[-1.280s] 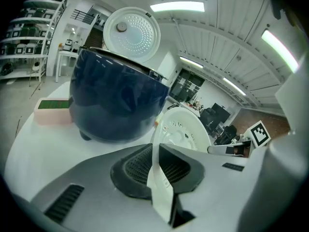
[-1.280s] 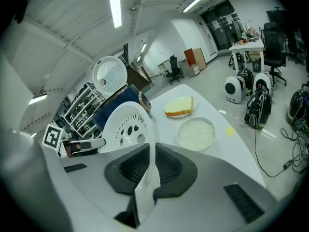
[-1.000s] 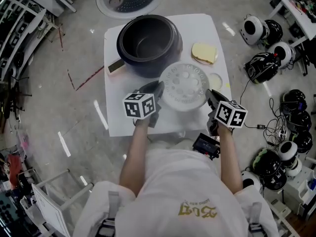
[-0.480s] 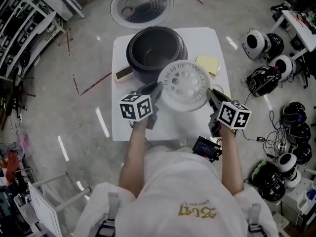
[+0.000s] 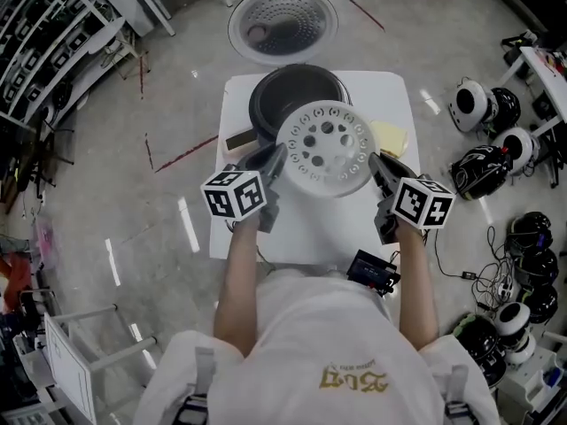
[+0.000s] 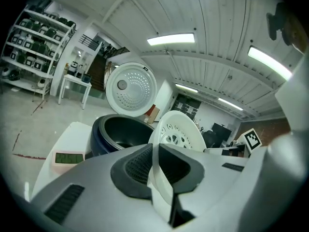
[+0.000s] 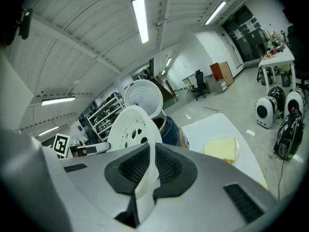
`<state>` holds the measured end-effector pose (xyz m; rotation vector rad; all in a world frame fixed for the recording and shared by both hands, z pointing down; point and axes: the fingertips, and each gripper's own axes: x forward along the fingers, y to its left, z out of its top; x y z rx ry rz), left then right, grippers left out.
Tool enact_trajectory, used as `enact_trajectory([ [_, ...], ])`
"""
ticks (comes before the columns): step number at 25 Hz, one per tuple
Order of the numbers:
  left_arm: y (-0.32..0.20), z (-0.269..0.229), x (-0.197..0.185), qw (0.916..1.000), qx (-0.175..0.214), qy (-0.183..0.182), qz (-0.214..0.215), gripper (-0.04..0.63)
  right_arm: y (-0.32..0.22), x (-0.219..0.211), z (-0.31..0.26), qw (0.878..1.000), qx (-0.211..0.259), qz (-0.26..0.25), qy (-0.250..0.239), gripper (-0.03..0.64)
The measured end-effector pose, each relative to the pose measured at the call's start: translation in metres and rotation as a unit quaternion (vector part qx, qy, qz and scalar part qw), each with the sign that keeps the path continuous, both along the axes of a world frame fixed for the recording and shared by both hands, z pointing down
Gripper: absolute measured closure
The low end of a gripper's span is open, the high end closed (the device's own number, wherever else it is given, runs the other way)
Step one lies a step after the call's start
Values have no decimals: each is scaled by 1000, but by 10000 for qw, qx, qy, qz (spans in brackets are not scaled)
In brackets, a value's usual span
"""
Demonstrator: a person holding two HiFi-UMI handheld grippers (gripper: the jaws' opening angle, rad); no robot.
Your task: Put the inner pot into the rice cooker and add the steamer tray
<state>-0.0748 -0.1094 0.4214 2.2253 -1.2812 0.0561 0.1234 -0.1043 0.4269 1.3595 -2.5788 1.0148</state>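
Note:
The white perforated steamer tray (image 5: 326,149) hangs tilted in the air over the near rim of the dark rice cooker (image 5: 297,91), whose black inner pot (image 6: 120,134) sits inside it. My left gripper (image 5: 273,162) is shut on the tray's left rim (image 6: 159,178). My right gripper (image 5: 379,168) is shut on the opposite rim (image 7: 145,178). The cooker's round lid (image 5: 282,20) stands open behind it, and the lid (image 6: 130,86) also shows in the left gripper view. Both gripper views look along the tray (image 7: 131,124) toward the cooker (image 7: 169,128).
The cooker stands on a small white table (image 5: 310,228). A yellow pad on a plate (image 5: 390,137) lies right of the cooker. A black device (image 5: 372,271) sits at the table's near edge. Helmets and cables (image 5: 483,109) cover the floor on the right; shelving (image 5: 44,51) stands at the left.
Both grippers have lifted the steamer tray off the table and carried it up and toward the cooker; it now overlaps the cooker's near rim.

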Motion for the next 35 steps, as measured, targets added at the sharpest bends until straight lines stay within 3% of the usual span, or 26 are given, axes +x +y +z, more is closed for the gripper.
enact_trajectory([
  [11,-30,-38,-47,9983,318,153,-468,537,-42,-46,-47,9981,425,-441,-65,572],
  [21,-63,-54,-65,9966,468,144,-669,537,-83,-64,-61,9965,565,-603,-133,572],
  [35,-107,-42,-83,9963,301,184,-778,537,-134,-82,-50,9962,423,-749,-161,572],
])
